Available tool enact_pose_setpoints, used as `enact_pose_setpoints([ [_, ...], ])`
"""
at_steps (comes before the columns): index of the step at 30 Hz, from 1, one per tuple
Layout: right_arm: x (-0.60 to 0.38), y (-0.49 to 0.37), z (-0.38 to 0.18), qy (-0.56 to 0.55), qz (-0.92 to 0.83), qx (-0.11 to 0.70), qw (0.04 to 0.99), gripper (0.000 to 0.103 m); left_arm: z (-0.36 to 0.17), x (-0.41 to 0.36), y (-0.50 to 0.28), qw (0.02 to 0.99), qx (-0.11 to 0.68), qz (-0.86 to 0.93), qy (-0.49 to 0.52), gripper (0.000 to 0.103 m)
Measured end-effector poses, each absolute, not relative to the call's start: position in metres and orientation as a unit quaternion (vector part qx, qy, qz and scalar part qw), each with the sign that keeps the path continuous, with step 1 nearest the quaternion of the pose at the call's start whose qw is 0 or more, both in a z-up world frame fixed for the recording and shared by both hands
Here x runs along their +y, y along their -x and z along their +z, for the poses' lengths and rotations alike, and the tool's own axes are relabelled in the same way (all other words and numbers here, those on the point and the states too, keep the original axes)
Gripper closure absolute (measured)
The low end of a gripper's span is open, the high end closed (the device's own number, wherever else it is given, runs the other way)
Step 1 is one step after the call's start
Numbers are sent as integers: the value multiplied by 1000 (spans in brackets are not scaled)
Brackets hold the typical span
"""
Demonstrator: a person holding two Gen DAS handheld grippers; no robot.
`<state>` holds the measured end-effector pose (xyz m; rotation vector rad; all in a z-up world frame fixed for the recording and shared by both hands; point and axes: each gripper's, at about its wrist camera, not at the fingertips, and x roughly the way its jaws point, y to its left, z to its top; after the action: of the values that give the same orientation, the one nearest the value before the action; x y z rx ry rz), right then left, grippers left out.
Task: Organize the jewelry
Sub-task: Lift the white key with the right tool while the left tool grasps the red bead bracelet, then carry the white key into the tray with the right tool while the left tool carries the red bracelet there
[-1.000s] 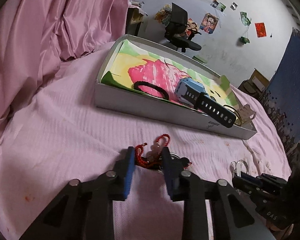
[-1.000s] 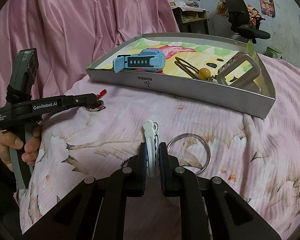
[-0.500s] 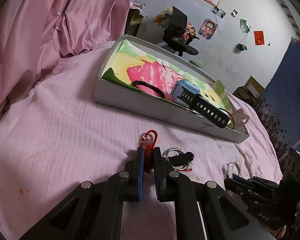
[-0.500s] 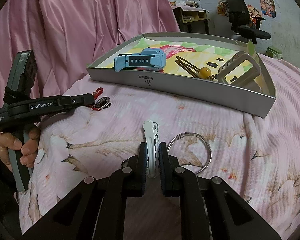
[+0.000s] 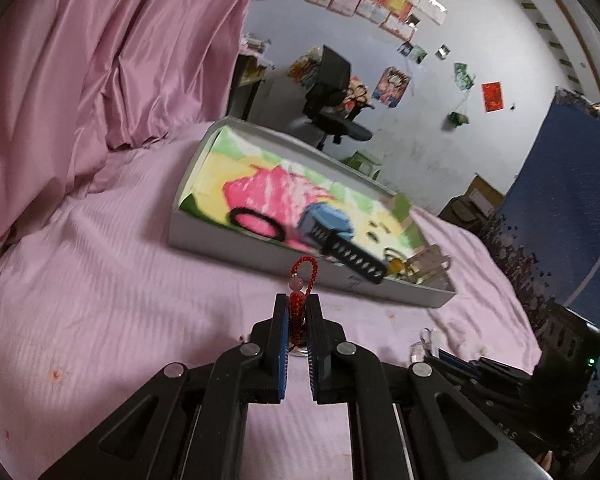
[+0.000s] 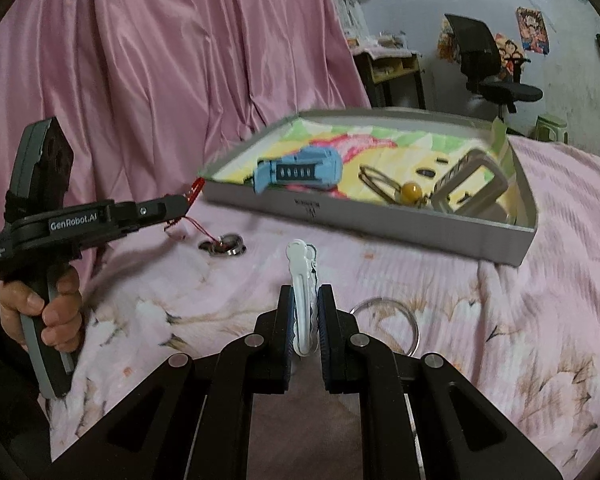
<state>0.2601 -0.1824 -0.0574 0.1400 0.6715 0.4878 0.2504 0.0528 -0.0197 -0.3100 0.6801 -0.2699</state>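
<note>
My left gripper [image 5: 296, 306] is shut on a red beaded charm [image 5: 298, 300], held above the pink bedspread; its red loop and a pale bead stick up past the tips. From the right wrist view this left gripper [image 6: 184, 204] hangs in the air, and a thin red cord runs down to metal rings [image 6: 225, 245] on the cloth. A white hair clip [image 6: 303, 300] is clamped in my right gripper [image 6: 305, 294], which is shut, with the clip's tip pointing toward the grey tray [image 6: 380, 224]. The tray [image 5: 236, 242] holds a blue watch [image 5: 328, 226], a black hair tie [image 5: 256, 224] and a gold clip with a yellow bead [image 6: 412, 191].
A clear ring [image 6: 388, 324] lies on the bedspread right of my right gripper. A beige claw clip [image 6: 472, 184] sits in the tray's right end. Pink curtains [image 6: 160, 60] hang behind the bed. A hand [image 6: 40, 300] grips the left tool's handle. An office chair [image 5: 332, 100] stands beyond.
My left gripper shut on the red charm and lifted it off the bedspread toward the tray, its rings trailing on the cloth. The right gripper rose slightly with the white clip.
</note>
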Motion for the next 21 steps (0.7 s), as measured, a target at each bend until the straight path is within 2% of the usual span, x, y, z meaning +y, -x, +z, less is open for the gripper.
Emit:
enact_pose_setpoints([
  [15, -202, -278, -17, -69, 198, 219, 953, 93, 15, 38, -257, 945, 237, -150, 171, 95],
  [21, -206, -311, -10, -65, 155, 206, 964, 93, 16, 26, -286, 953, 232, -126, 151, 95],
])
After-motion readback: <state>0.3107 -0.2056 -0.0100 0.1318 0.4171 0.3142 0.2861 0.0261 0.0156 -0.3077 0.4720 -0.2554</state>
